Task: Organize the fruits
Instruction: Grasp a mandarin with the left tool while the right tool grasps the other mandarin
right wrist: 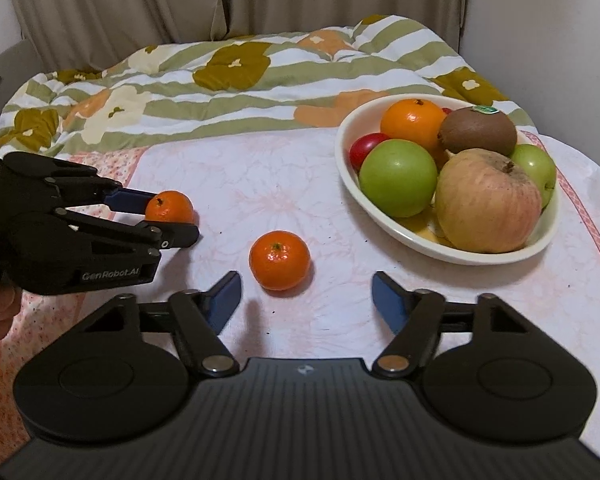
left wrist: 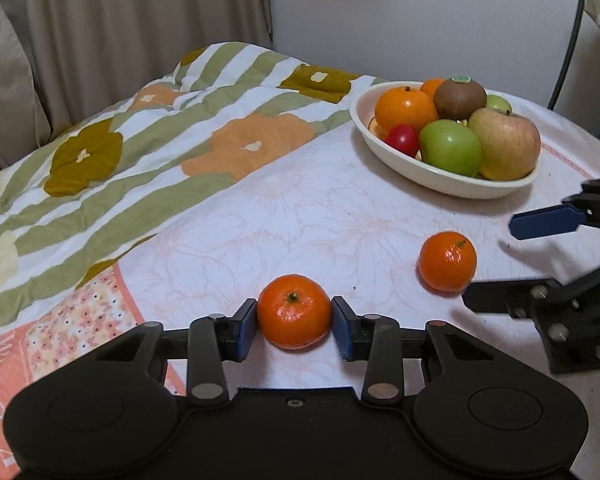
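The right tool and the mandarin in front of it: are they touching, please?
Apart. The right wrist view shows the right tool open, with bare cloth between each blue pad and the mandarin.

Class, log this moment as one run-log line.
left gripper: shut on mandarin | right gripper: open, second mandarin ahead | bowl: full

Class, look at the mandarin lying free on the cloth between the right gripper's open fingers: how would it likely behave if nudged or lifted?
The mandarin is round with nothing beside it, so a nudge would probably roll it. Its skin looks glossy and dimpled, so it may give slightly under pressure. It looks small, probably light enough for the right gripper.
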### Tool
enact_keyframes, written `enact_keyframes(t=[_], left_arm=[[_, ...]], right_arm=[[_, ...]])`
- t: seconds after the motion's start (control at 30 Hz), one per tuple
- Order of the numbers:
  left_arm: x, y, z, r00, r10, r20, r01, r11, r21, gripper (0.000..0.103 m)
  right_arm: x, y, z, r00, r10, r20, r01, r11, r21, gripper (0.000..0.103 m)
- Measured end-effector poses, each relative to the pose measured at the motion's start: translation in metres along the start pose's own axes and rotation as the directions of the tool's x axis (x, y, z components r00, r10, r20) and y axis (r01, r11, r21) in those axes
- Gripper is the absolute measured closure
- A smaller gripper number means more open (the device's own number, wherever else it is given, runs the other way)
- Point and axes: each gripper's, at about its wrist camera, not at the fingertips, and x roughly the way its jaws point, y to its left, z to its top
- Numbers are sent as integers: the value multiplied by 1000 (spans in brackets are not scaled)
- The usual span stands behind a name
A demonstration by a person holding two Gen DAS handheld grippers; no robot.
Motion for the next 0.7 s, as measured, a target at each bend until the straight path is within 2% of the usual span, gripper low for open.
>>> enact_keyframes(t=[0.1,0.4,0.7], left_arm=[[-3,-2,-3,1000,8,-5,-8,1000,4,60],[-14,1,-15,999,30,-26,-31,997,-73,60],[-21,1,-20,998,57,-40,-61,992,-115,60]], right_arm=[[4,0,2,1000,4,-2,-4,1000,2,22],[14,7,10,999,36,4,-36,999,-41,31],[19,11,16,999,39,-6,-39,996,-75,36]])
